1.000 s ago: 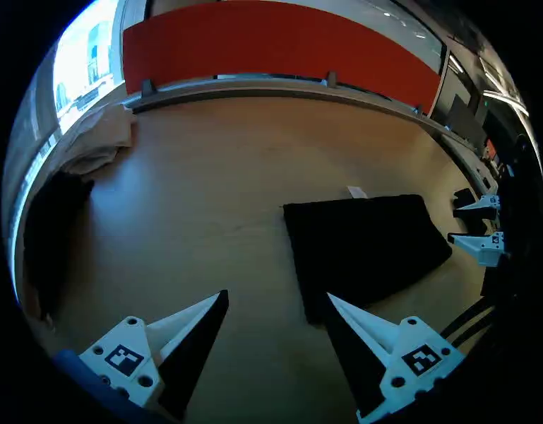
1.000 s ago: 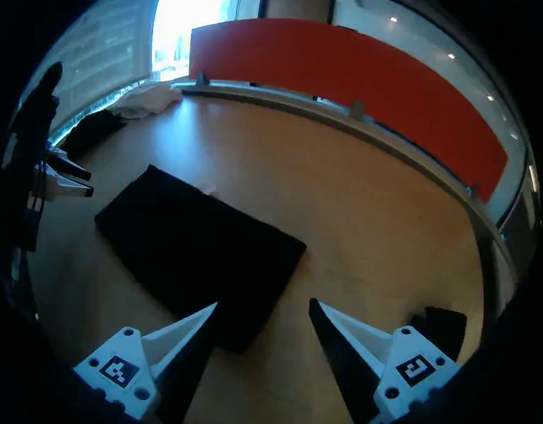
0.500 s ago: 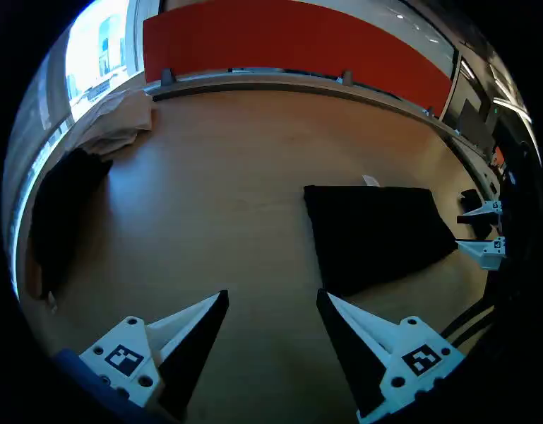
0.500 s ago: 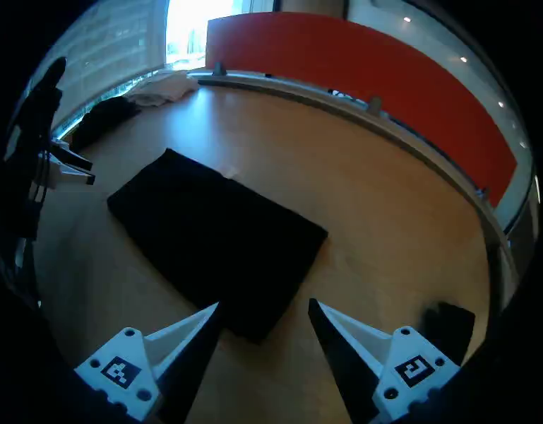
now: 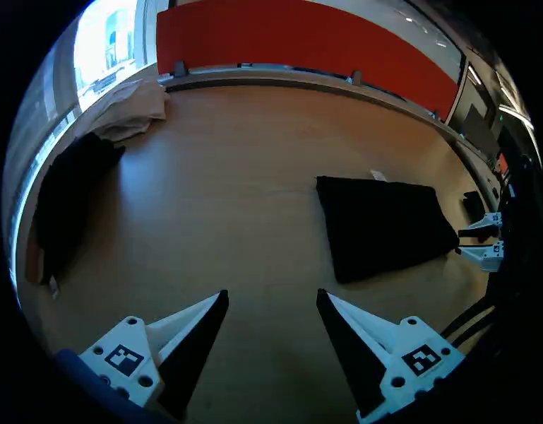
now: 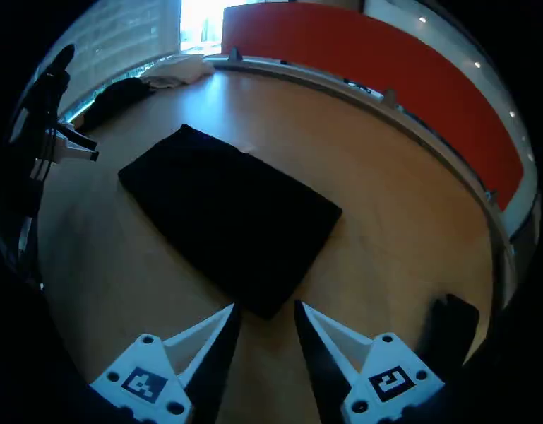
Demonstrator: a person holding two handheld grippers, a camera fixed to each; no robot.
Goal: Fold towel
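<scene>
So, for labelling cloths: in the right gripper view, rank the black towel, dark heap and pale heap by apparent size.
1. black towel
2. dark heap and pale heap: alike, both far off, unranked.

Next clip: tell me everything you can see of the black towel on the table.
The black towel lies flat on the wooden table, a roughly rectangular, soft-looking dark cloth; its edges look thick, perhaps layered. A small pale tag peeks out at its far edge. Its near corner points between the fingertips of the right claw, which stands open; whether they touch it cannot be told. Nothing rests on it.
</scene>
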